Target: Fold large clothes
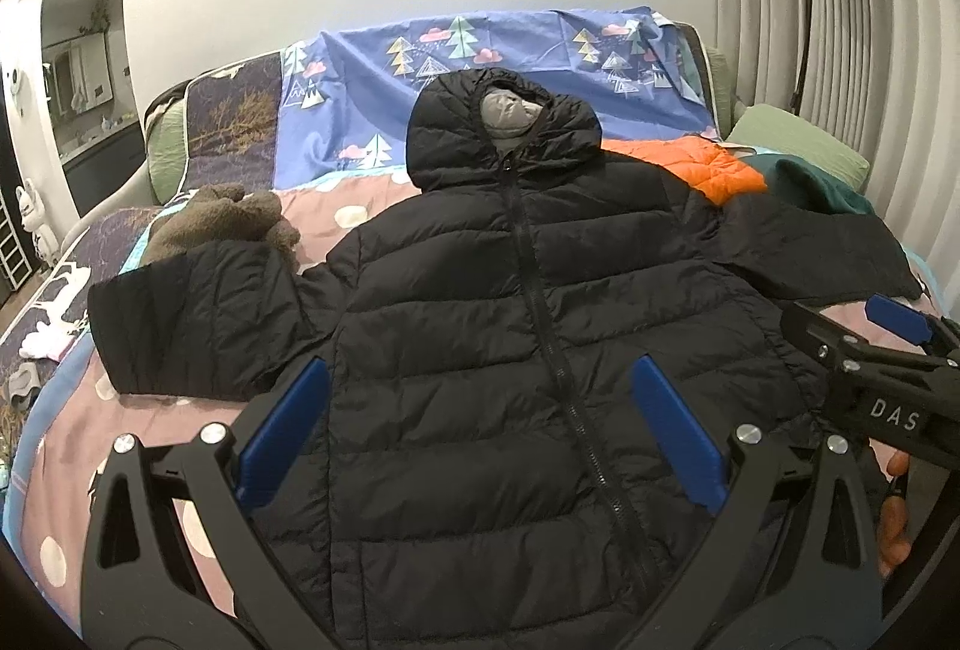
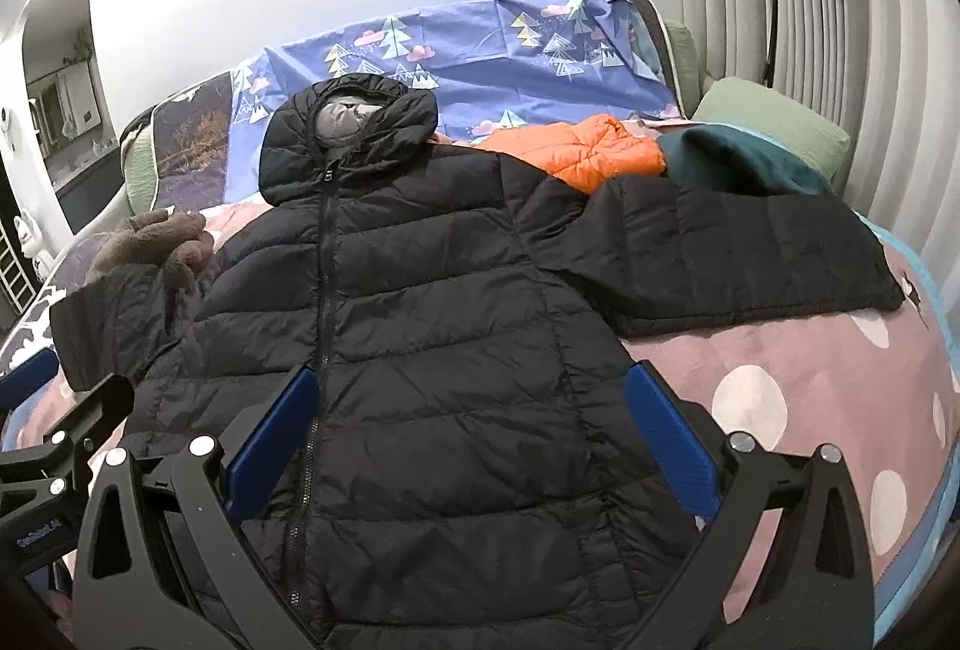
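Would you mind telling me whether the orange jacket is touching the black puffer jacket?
Touching: in the right wrist view, the orange jacket lies against the black puffer jacket at its shoulder, with no bedding visible between them.

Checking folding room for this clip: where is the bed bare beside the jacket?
Bare pink dotted bedspread lies below the right sleeve, beside the black jacket body. A narrower strip sits under the left sleeve. Behind the sleeves it is crowded: orange jacket, teal cloth, brown fleece.
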`<control>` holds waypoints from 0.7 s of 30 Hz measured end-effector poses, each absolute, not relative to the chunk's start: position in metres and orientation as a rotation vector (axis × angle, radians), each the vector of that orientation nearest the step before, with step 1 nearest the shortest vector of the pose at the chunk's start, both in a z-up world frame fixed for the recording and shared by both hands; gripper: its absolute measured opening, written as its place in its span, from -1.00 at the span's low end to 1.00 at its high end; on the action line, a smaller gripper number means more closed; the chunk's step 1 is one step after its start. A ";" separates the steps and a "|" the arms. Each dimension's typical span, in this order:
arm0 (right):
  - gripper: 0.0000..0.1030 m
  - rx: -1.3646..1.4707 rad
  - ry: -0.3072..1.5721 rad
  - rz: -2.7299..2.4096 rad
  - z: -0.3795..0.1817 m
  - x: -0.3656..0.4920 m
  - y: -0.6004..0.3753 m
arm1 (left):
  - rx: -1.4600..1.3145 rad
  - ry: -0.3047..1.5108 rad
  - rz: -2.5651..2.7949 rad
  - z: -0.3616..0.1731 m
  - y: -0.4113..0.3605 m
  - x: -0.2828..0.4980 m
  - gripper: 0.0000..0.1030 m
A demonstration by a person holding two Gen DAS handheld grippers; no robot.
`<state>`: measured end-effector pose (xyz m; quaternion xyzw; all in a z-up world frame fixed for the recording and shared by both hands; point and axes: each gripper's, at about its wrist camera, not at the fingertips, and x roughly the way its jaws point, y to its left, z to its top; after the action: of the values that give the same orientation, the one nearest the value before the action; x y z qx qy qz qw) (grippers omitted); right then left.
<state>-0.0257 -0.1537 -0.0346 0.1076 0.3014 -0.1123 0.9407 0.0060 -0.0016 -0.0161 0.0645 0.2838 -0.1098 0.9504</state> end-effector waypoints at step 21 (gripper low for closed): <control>0.97 0.244 0.561 -0.220 -0.031 -0.035 -0.156 | 0.122 0.555 -0.239 -0.016 0.001 0.002 0.96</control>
<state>-0.0346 -0.1559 -0.0306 0.1201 0.2757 -0.1078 0.9476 0.0017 0.0015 -0.0164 0.0601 0.2730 -0.1175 0.9529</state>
